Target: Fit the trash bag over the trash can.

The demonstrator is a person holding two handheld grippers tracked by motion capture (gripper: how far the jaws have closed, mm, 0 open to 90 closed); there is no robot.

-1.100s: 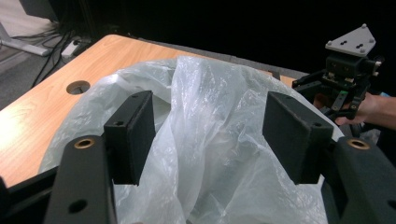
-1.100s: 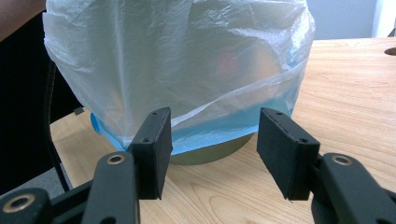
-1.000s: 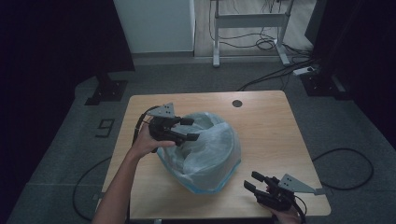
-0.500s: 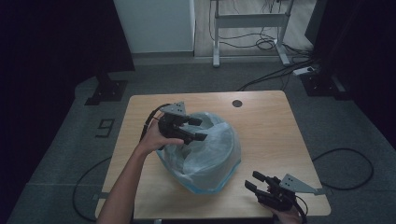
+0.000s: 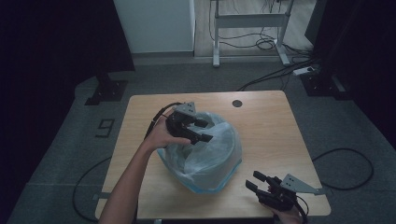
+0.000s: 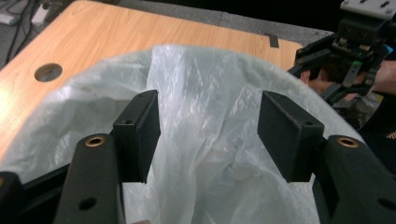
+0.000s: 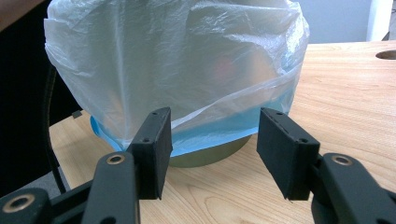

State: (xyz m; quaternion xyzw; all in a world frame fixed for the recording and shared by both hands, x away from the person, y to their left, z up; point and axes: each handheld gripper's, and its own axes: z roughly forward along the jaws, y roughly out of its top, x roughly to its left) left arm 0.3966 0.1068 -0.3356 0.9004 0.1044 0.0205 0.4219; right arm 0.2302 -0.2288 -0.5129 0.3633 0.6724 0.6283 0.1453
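Observation:
A translucent white plastic bag (image 5: 210, 158) with a blue hem drapes over a metal bowl (image 7: 210, 156) in the middle of the wooden table (image 5: 271, 126). My left gripper (image 5: 210, 131) hovers over the bag's top near its back left. Its jaws have just been closing, and in the left gripper view (image 6: 210, 135) a raised fold of the bag (image 6: 196, 74) stands between the pads without being pressed. My right gripper (image 5: 252, 179) rests near the table's front right edge. It is open and empty, and in its own view (image 7: 212, 144) it points at the bag's blue hem (image 7: 187, 60).
A round cable hole (image 5: 237, 103) sits near the table's far edge. The right gripper (image 6: 303, 60) also appears at the top right of the left gripper view. Cables trail on the grey floor, and a white desk frame (image 5: 247, 18) stands behind the table.
My left gripper has shifted right, farther over the top of the bag, and its jaws stand a little narrower. The right gripper has stayed put.

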